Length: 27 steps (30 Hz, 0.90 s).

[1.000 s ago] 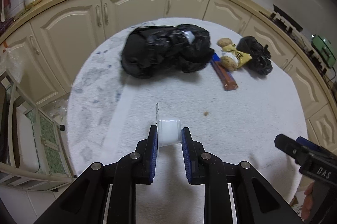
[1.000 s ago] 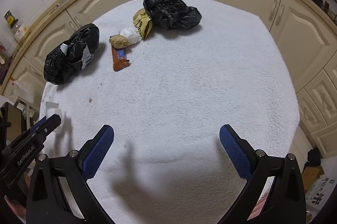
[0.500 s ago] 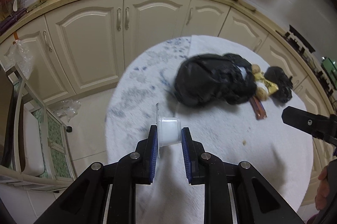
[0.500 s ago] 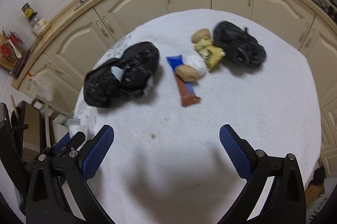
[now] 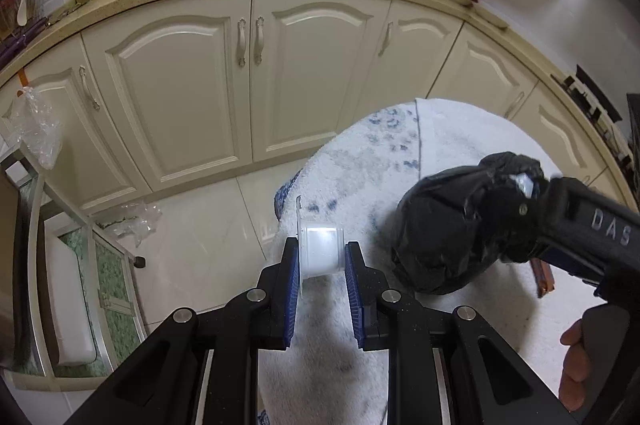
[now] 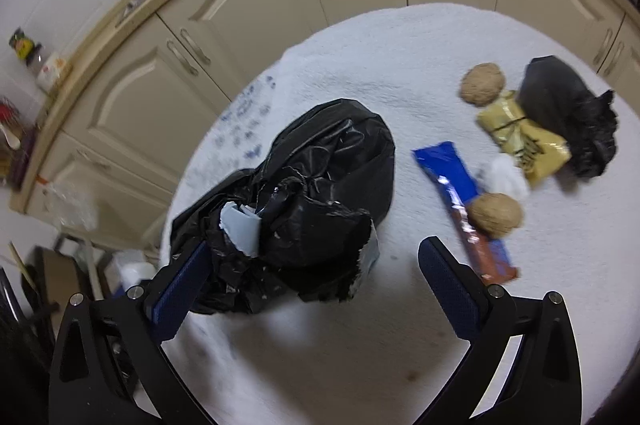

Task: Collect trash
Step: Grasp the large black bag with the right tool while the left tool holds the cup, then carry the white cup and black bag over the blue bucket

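Observation:
My left gripper [image 5: 320,261] is shut on a small white plastic cup [image 5: 322,251] and holds it over the table's left edge. My right gripper [image 6: 312,273] is open, its jaws on either side of the near end of a large black trash bag [image 6: 316,185] lying on the white tablecloth [image 6: 400,345]. The bag also shows in the left wrist view [image 5: 452,225], with the right gripper's body over it. Loose trash lies right of the bag: a blue and brown wrapper [image 6: 460,201], two brown crumpled balls [image 6: 496,215], a white wad [image 6: 506,177], a yellow packet [image 6: 524,141].
A smaller black bag [image 6: 568,113] lies at the table's far right. Cream kitchen cabinets [image 5: 248,73] and a countertop with a sink curve behind the table. A metal rack [image 5: 60,265] stands on the tiled floor to the left.
The left gripper swung left with the cup, now over the table's edge. The right gripper moved forward and left until its open jaws flank the large black bag.

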### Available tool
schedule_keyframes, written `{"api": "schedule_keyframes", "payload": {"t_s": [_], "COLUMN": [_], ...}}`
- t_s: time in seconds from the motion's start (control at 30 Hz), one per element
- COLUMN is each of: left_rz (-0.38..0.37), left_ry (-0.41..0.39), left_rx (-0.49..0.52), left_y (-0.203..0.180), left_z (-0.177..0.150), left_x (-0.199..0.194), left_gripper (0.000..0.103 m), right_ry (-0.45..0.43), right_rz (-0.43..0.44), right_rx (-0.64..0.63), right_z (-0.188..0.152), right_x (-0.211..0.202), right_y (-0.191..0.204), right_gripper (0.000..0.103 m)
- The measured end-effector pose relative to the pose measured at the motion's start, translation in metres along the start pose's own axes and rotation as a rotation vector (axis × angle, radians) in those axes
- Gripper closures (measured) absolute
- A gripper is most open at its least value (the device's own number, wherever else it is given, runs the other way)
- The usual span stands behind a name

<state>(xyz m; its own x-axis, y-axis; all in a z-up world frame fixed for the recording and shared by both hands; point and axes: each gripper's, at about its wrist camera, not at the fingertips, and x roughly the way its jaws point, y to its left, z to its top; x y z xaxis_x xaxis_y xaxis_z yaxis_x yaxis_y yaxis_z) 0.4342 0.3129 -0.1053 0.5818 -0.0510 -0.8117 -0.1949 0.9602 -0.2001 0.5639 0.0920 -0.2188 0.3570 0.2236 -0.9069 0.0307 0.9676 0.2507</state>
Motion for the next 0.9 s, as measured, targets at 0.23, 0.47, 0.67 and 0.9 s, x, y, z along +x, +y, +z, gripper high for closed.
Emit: {"api": "schedule_keyframes", "payload": {"t_s": [0.23, 0.47, 0.67, 0.9], "left_rz": [-0.021, -0.022, -0.024, -0.032], "left_ry": [0.027, 0.023, 0.001, -0.029], "left_rx": [0.003, 0.025, 0.048, 0.086], "left_y": [0.008, 0.007, 0.0, -0.021], "left_z": [0.008, 0.007, -0.001, -0.019], "left_x": [0.027, 0.028, 0.011, -0.016], "left_gripper": [0.085, 0.085, 0.085, 0.085], "right_ry": [0.035, 0.024, -0.035, -0.056], "right_rz": [0.13, 0.17, 0.119, 0.133], "right_rx": [0.026, -0.108, -0.1, -0.053], "right_z": [0.016, 0.003, -0.012, -0.027], "right_x": [0.033, 0.02, -0.005, -0.04], "right_y": [0.014, 0.041, 0.03, -0.007], "right_gripper": [0.002, 0.045, 0.045, 0.045]}}
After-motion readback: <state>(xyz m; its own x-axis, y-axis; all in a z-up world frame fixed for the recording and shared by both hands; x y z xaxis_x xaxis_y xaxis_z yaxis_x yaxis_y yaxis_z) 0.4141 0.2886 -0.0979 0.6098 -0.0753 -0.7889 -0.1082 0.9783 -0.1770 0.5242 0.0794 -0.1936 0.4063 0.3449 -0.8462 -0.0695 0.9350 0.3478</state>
